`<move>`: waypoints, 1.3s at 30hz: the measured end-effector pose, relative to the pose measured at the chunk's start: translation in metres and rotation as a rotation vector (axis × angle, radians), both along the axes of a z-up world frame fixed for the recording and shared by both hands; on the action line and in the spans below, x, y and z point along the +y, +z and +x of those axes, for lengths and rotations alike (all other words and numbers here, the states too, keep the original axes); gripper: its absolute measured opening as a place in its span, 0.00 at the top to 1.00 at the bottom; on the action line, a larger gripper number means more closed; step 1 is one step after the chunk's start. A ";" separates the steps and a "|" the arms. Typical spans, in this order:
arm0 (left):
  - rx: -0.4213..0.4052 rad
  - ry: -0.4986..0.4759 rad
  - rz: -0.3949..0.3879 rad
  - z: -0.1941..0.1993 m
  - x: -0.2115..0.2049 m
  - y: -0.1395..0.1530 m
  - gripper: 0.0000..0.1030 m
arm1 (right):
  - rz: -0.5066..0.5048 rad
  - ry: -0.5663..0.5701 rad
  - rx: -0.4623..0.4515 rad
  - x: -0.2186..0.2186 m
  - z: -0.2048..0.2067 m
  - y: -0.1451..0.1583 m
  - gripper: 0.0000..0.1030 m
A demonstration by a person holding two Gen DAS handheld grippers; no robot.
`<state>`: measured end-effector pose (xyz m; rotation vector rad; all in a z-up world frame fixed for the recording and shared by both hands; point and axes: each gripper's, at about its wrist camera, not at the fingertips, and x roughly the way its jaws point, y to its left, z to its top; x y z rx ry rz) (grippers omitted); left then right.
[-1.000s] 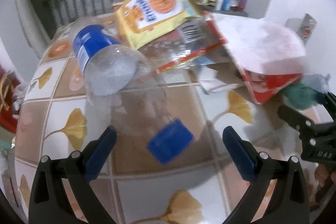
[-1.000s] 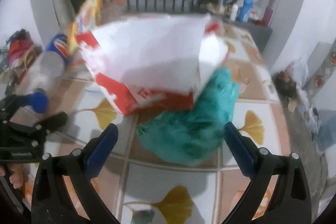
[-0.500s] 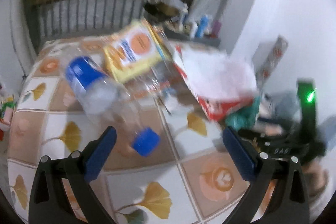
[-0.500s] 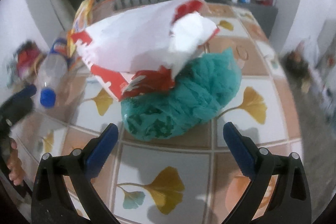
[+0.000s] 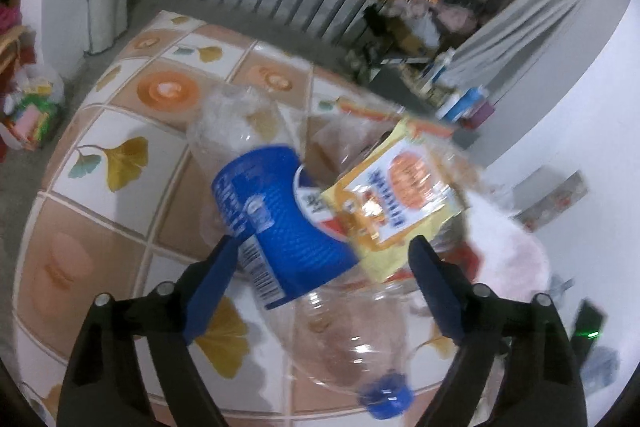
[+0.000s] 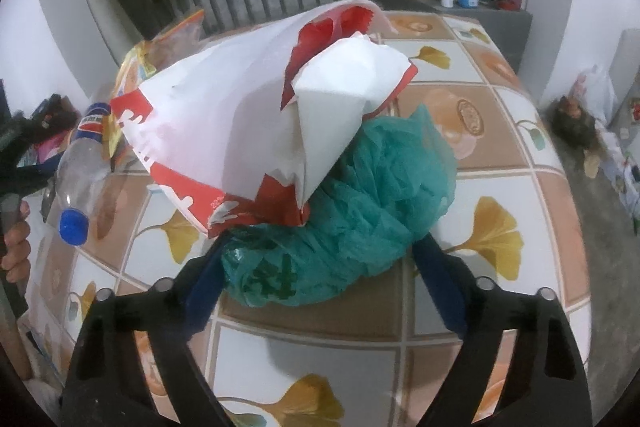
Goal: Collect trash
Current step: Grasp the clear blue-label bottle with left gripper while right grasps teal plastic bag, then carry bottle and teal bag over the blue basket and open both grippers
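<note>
Now we have closed in: left hand-held gripper [image 5: 320, 259] gapes around the bottle [image 5: 288, 223], right hand-held gripper [image 6: 320, 259] gapes around the green bag [image 6: 344, 227] mid-desk [image 6: 500, 163].

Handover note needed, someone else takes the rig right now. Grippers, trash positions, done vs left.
Left gripper: open, straddling the plastic bottle, which lies on the table; not clamped.
Right gripper: open, around the near end of the green plastic bag; not clamped.
Red and white paper bag rests on the green bag. Yellow snack packet leans against the bottle.
Done: nothing collected. Left: all four pieces. No bin in view.
</note>
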<state>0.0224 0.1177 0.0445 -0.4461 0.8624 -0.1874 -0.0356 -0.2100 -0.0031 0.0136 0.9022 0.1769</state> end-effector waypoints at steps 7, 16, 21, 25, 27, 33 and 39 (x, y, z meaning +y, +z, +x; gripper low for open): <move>0.081 -0.050 -0.113 -0.009 0.000 -0.026 0.31 | 0.079 0.001 0.025 -0.016 -0.016 -0.001 0.37; 0.108 -0.039 -0.223 -0.040 0.022 -0.031 0.34 | 0.149 0.021 0.087 -0.038 -0.077 0.000 0.39; 0.030 -0.035 -0.338 -0.057 0.049 -0.013 0.34 | 0.222 0.025 0.094 -0.046 -0.114 -0.003 0.39; -0.070 0.027 -0.294 -0.072 0.061 0.014 0.34 | 0.274 0.016 0.079 -0.051 -0.136 -0.003 0.39; -0.122 0.020 -0.306 -0.084 0.061 0.026 0.34 | 0.321 0.008 0.072 -0.058 -0.144 -0.001 0.39; -0.250 -0.078 -0.326 -0.144 0.006 0.060 0.34 | 0.391 -0.046 -0.020 -0.096 -0.177 0.018 0.39; -0.235 -0.345 -0.436 -0.190 -0.095 0.075 0.34 | 0.379 -0.166 -0.076 -0.163 -0.237 0.038 0.38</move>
